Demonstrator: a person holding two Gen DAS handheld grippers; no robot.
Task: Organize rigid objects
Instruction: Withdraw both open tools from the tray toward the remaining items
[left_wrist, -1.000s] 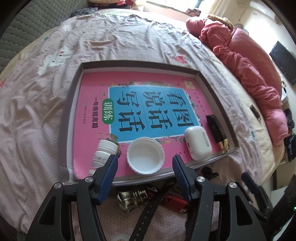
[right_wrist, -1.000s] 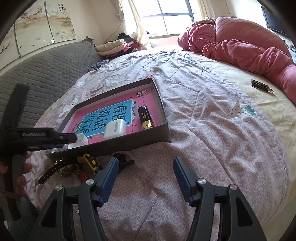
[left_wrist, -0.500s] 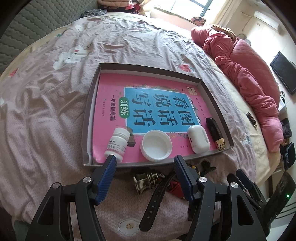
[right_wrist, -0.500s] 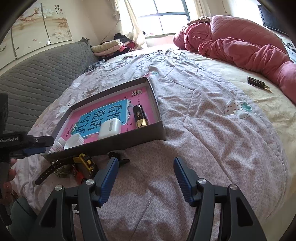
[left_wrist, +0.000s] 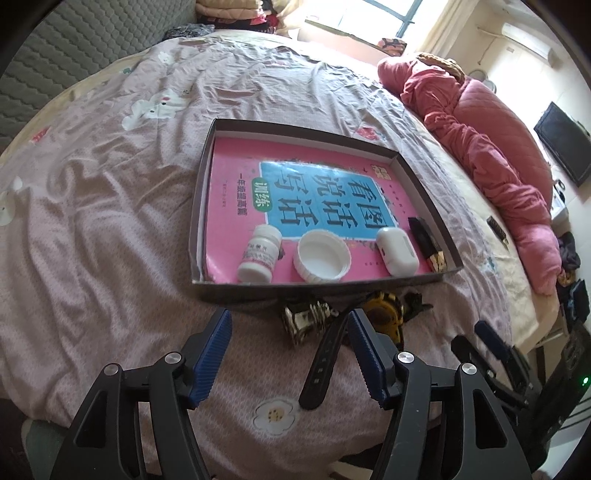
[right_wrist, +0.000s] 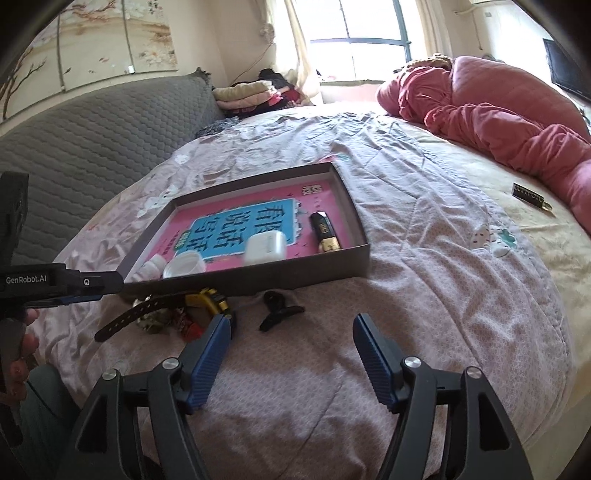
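Note:
A grey shallow box (left_wrist: 236, 286) (right_wrist: 280, 275) lies on the bed with a pink book (left_wrist: 240, 166) inside. On the book rest a white pill bottle (left_wrist: 259, 254), a white lid (left_wrist: 321, 255), a white earbud case (left_wrist: 397, 251) (right_wrist: 265, 248) and a black-gold lighter (left_wrist: 428, 245) (right_wrist: 325, 232). In front of the box lie a patterned metal piece (left_wrist: 308, 321), a black strap (left_wrist: 325, 358) (right_wrist: 140, 314), a yellow tape measure (left_wrist: 384, 306) (right_wrist: 208, 299) and a black clip (right_wrist: 277, 310). My left gripper (left_wrist: 290, 332) is open above the strap. My right gripper (right_wrist: 291, 336) is open near the clip.
A pink quilt (right_wrist: 498, 122) is heaped at the far right. A small dark bar (right_wrist: 528, 194) lies on the sheet beside it. A grey padded headboard (right_wrist: 92, 147) runs along the left. The bed's edge is just below both grippers.
My left gripper has pulled back from over the white lid in the box and now hangs above the loose items in front of it. My right gripper has edged closer to the clip.

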